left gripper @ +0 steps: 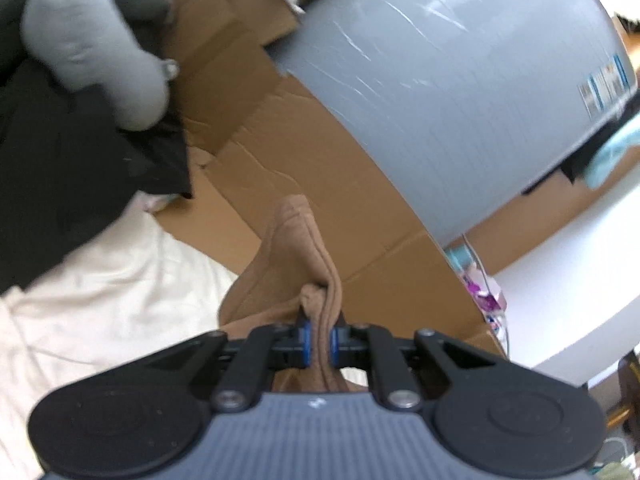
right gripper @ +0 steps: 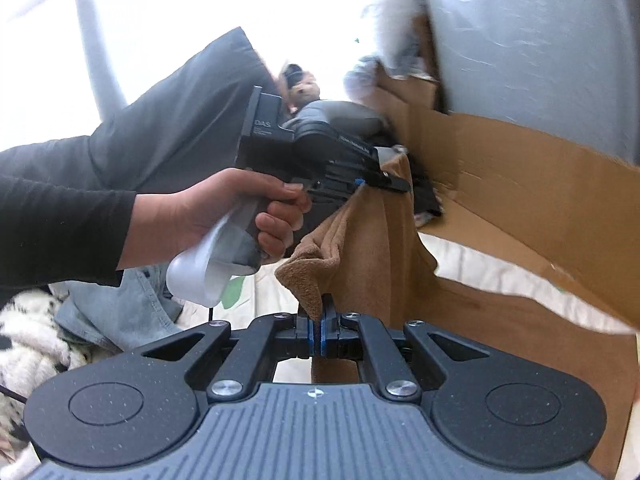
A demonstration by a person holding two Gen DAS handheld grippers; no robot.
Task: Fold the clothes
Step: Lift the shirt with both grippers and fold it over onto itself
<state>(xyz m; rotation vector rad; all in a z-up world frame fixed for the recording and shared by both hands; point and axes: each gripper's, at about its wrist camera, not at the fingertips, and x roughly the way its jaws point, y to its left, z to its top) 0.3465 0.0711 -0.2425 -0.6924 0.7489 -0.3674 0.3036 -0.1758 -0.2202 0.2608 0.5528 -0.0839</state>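
Left wrist view: the left hand-held gripper (left gripper: 319, 340) is clamped almost fully shut on a bunched fold of the brown cloth (left gripper: 298, 252), the blue pads (left gripper: 306, 340) pressing it from both sides. The cloth rises from the jaws in a ridge and also hangs below them. Beyond it lies flattened cardboard (left gripper: 280, 140), with a large grey roll (left gripper: 460, 80) wrapped in shiny film to the right. A cream sheet (left gripper: 100, 280) covers the lower left; dark fabric (left gripper: 60, 160) and a pale grey soft shape (left gripper: 92, 40) sit at the upper left. The picture is somewhat blurred.

Right wrist view: the right hand-held gripper (right gripper: 319, 338) is closed tight on a corner of the same brown cloth (right gripper: 380, 248), a thin edge pinched between its blue pads (right gripper: 310, 338). The cloth stretches up and away to the left hand-held gripper (right gripper: 372, 178), which grips its far edge, so the cloth hangs lifted between the two, above the cream sheet (right gripper: 480, 268). The person's left hand (right gripper: 224, 216), in a black sleeve (right gripper: 60, 220), wraps that gripper's handle. Cardboard (right gripper: 540, 184) and the grey roll (right gripper: 540, 40) stand to the right. At the lower left lie denim (right gripper: 120, 304) and a black-and-white patterned fabric (right gripper: 24, 336).
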